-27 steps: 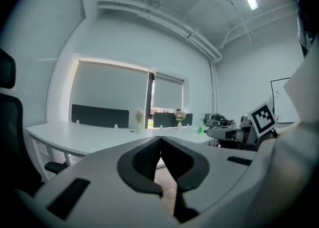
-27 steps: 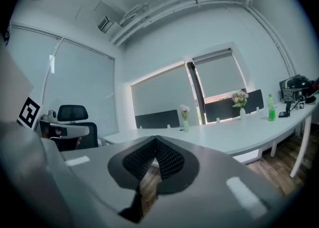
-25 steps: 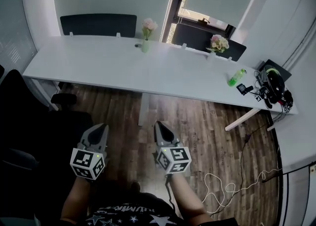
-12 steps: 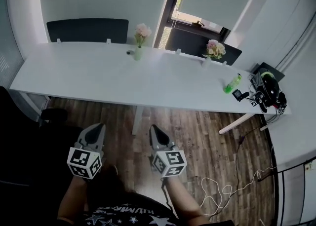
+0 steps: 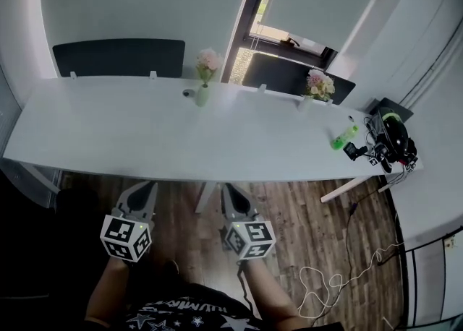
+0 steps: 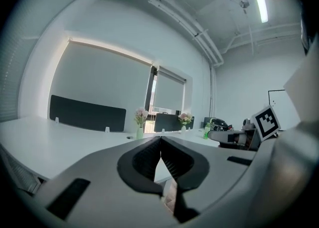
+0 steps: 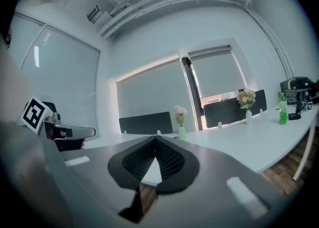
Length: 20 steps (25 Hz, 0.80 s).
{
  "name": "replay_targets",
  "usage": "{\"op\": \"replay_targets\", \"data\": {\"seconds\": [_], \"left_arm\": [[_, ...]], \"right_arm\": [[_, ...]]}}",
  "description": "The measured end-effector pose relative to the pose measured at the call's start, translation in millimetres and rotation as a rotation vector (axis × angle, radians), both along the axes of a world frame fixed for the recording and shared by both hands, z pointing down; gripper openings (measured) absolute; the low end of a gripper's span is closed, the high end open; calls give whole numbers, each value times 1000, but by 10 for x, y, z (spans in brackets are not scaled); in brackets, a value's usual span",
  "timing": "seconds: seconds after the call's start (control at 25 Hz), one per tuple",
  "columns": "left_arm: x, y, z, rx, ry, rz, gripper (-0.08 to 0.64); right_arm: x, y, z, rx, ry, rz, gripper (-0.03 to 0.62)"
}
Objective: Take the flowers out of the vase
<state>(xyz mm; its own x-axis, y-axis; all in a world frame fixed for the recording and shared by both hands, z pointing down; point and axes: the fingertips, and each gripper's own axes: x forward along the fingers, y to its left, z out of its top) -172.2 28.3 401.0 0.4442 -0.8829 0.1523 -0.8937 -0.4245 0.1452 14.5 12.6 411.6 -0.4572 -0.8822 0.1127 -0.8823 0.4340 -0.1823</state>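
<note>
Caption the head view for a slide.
Left gripper and right gripper, both shut and empty, short of a white desk bearing two vases of flowers.

No word, brand or number can be read with certainty. At the near edge of the head view, the person's dark shirt (image 5: 189,313) bears a line of white capital letters above white stars, but the letters are too blurred and cut off to make out. The left marker cube (image 5: 126,238) and the right marker cube (image 5: 249,239) show only black-and-white square code patterns, without letters.
</note>
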Motion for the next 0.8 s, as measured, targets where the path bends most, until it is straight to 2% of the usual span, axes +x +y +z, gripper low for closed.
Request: {"op": "replay_targets", "data": {"seconds": [0.36,0.64,0.8], "left_arm": [[-338,-412,144,-10,29,54,9],[-399,-598,220,-23,28,93,9],[-361,-742,255,-34,49,95,9]], "right_arm": [[-302,-370,153,-28,17,41,2],[-443,-519,169,-40,23,35,3],[-336,-696,167,-32,21,74,3]]}}
